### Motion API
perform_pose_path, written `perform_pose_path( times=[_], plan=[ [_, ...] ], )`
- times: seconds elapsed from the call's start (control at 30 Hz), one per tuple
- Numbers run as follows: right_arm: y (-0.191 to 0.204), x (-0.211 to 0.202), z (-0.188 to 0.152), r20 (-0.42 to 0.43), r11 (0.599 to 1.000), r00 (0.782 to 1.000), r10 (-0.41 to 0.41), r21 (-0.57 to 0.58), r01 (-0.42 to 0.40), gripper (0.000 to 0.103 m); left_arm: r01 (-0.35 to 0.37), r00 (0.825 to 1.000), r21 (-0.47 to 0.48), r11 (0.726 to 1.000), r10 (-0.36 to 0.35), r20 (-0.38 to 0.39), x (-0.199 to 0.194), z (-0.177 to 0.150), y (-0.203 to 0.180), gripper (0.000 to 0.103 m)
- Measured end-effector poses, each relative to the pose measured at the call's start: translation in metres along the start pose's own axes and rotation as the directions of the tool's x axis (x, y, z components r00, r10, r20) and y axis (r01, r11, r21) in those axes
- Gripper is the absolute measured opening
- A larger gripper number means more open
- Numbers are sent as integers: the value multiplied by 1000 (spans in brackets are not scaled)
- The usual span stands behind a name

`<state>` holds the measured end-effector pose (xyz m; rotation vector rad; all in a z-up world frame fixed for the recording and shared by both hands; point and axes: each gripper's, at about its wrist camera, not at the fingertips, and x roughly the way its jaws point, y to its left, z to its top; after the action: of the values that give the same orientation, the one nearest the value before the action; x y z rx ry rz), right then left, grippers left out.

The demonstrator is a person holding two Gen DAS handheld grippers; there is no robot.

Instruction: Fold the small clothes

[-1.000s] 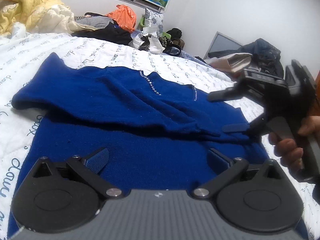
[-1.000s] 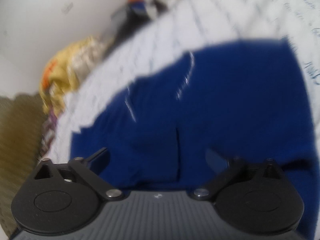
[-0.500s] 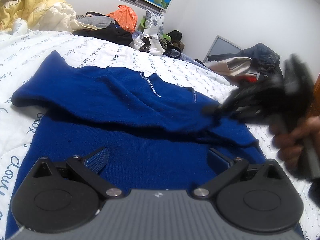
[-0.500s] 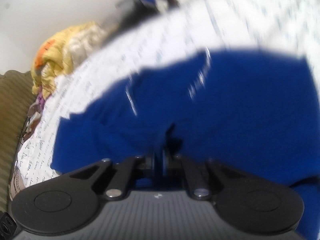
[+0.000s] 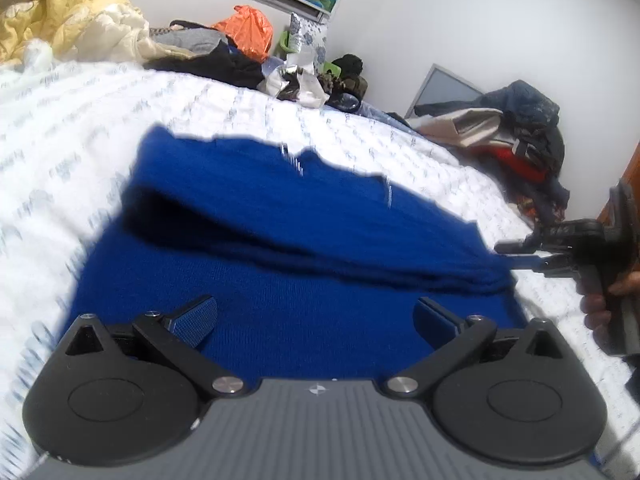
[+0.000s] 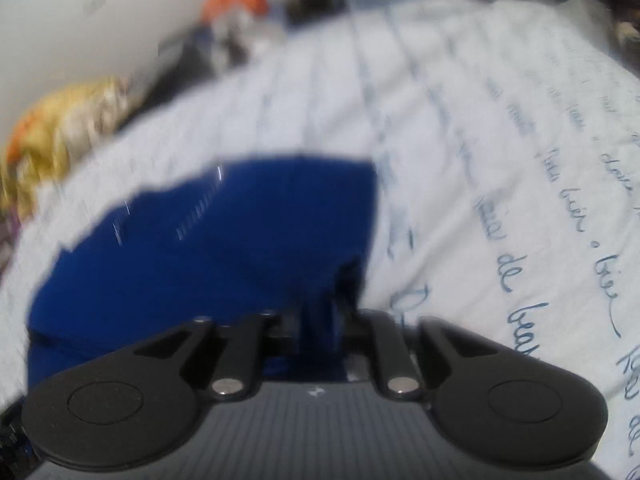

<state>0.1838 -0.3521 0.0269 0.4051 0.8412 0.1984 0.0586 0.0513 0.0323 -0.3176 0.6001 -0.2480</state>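
Note:
A dark blue knit sweater (image 5: 280, 312) lies on the white quilted bed (image 5: 80, 128). My left gripper (image 5: 316, 320) is open and empty, low over the sweater's near part. My right gripper (image 6: 322, 316) is shut on a bunched end of the sweater's sleeve (image 6: 320, 320). In the left wrist view the right gripper (image 5: 520, 258) is at the right edge and holds the sleeve (image 5: 440, 276) pulled out sideways across the body. The sweater (image 6: 200, 248) also fills the left of the blurred right wrist view.
A yellow blanket (image 5: 60, 20) is heaped at the far left. Clothes and an orange bag (image 5: 248, 32) lie along the far wall. A pile of clothes (image 5: 512, 136) sits at the far right. White bedding with blue script (image 6: 520, 200) lies right of the sweater.
My right gripper shut on the sleeve end and pulled it out to the right, stretching the sleeve across the body. My left gripper stayed open and moved a little nearer the sweater.

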Motion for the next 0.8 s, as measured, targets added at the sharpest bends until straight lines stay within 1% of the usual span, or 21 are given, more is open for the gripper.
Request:
perform_pose_path(
  times=[0.03, 0.07, 0.1, 0.13, 0.17, 0.2, 0.23, 0.27, 0.3, 0.37, 0.4, 0.43, 0.47, 0.5, 0.53, 0.6, 0.67, 0.7, 0.73, 0.77, 0.8],
  plan=[
    [-4, -8, 3, 47, 1000, 999, 7, 23, -8, 63, 2, 999, 0, 1000, -2, 44, -6, 13, 5, 103],
    [-8, -18, 9, 109, 999, 994, 15, 33, -19, 81, -19, 995, 14, 1000, 18, 95, -11, 29, 9, 103],
    [-8, -23, 15, 162, 999, 987, 20, 25, -24, 83, -65, 989, 39, 997, 59, 138, -10, 46, 14, 103],
    [-9, -22, 22, 181, 1000, 983, 6, 11, -8, 82, -120, 981, 71, 990, 107, 159, -4, 62, 18, 103],
    [-11, -15, 32, 161, 1000, 987, -17, 1, 17, 82, -165, 978, 100, 981, 150, 145, 9, 78, 25, 103],
    [-14, -4, 40, 133, 999, 991, -34, -2, 35, 81, -195, 978, 111, 975, 184, 100, 28, 93, 36, 103],
    [-17, 8, 48, 109, 999, 993, -49, 5, 49, 78, -223, 975, 91, 970, 221, 41, 49, 104, 51, 100],
    [-25, 17, 50, 92, 998, 994, -62, 17, 61, 68, -247, 969, 54, 967, 248, -15, 67, 113, 66, 97],
    [-29, 27, 53, 73, 998, 995, -65, 26, 63, 62, -257, 964, 3, 966, 257, -64, 82, 118, 81, 94],
    [-31, 45, 51, 52, 997, 997, -63, 41, 61, 59, -233, 965, -120, 965, 215, -147, 106, 124, 107, 94],
    [-28, 48, 51, 85, 998, 994, -64, 22, 62, 58, -215, 969, -160, 963, 190, -161, 114, 124, 114, 96],
    [-24, 53, 52, 84, 999, 995, -54, 6, 53, 58, -211, 972, -146, 966, 193, -131, 116, 124, 111, 89],
    [-19, 55, 50, 95, 999, 994, -46, -15, 48, 49, -200, 973, -126, 972, 183, -138, 123, 125, 108, 81],
    [-13, 59, 50, 100, 998, 994, -47, -47, 52, 33, -224, 969, -72, 972, 214, -124, 128, 125, 99, 48],
    [-5, 61, 47, 94, 994, 994, -54, -85, 62, 8, -246, 961, -23, 969, 241, -133, 134, 124, 91, 9],
    [8, 65, 47, 94, 988, 994, -59, -139, 72, 6, -305, 949, 39, 952, 307, -75, 131, 122, 78, 7],
    [17, 47, 44, 185, 981, 982, -41, -177, 75, 6, -341, 940, 64, 938, 341, 12, 118, 118, 73, 8],
    [16, 34, 43, 246, 981, 968, -41, -172, 85, 6, -370, 929, 83, 925, 369, 29, 115, 114, 71, 8],
    [9, 27, 40, 291, 983, 955, -60, -151, 107, 6, -383, 923, 106, 917, 386, 1, 121, 110, 74, 8],
    [-3, 28, 39, 285, 988, 955, -78, -109, 113, 6, -390, 919, 120, 913, 394, -18, 127, 103, 77, 8],
    [-14, 38, 36, 236, 992, 968, -91, -67, 110, 6, -398, 916, 149, 905, 401, 12, 127, 99, 75, 8]
  ],
)
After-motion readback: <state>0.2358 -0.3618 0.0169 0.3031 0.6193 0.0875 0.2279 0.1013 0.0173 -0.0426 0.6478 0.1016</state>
